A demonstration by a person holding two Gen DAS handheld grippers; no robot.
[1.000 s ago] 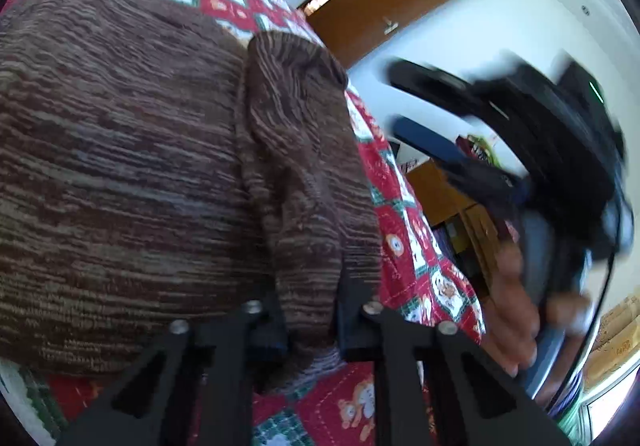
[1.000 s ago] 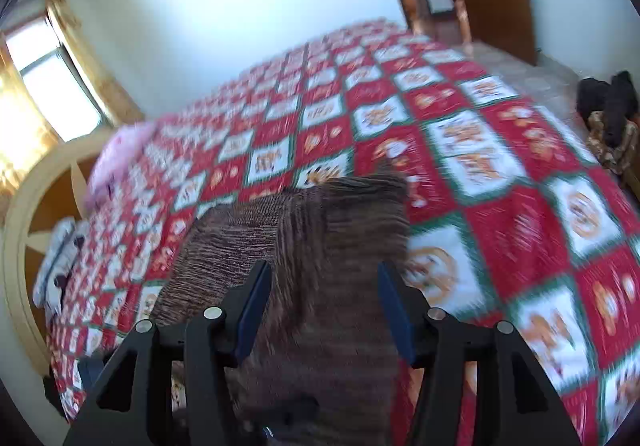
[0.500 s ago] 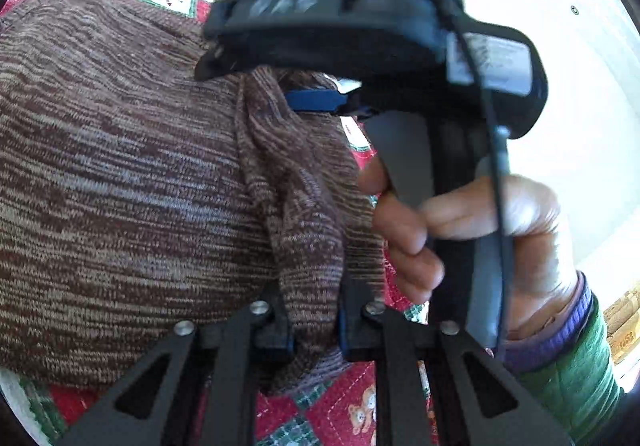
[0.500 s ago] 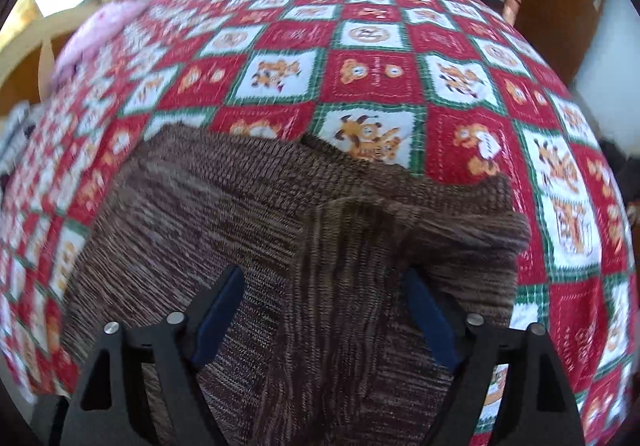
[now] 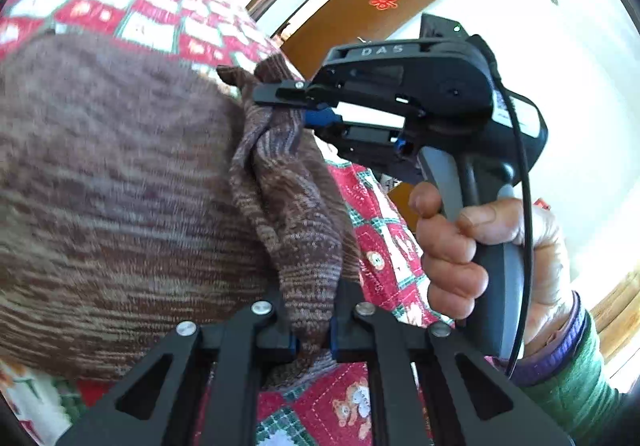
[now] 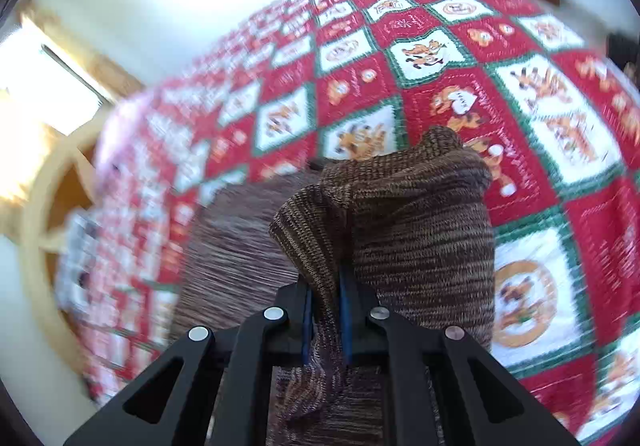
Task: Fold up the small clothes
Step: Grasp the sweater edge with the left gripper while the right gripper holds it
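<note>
A brown striped knit garment (image 5: 120, 186) lies on a red, green and white patchwork bedspread (image 5: 384, 246). My left gripper (image 5: 311, 330) is shut on a raised fold of its near edge. My right gripper (image 5: 280, 96) shows in the left wrist view, pinching the far end of the same fold. In the right wrist view the right gripper (image 6: 326, 310) is shut on a bunched piece of the garment (image 6: 400, 230), lifted off the bedspread (image 6: 540, 126).
A brown door (image 5: 360, 18) with a red ornament stands behind the bed. A wooden bed frame (image 6: 52, 214) and a bright window (image 6: 52, 86) are at the left of the right wrist view. A pink item (image 6: 120, 134) lies near the bed's far end.
My right gripper went from open above the garment to shut on the far end of the fold and has lifted it. My left gripper has kept its hold.
</note>
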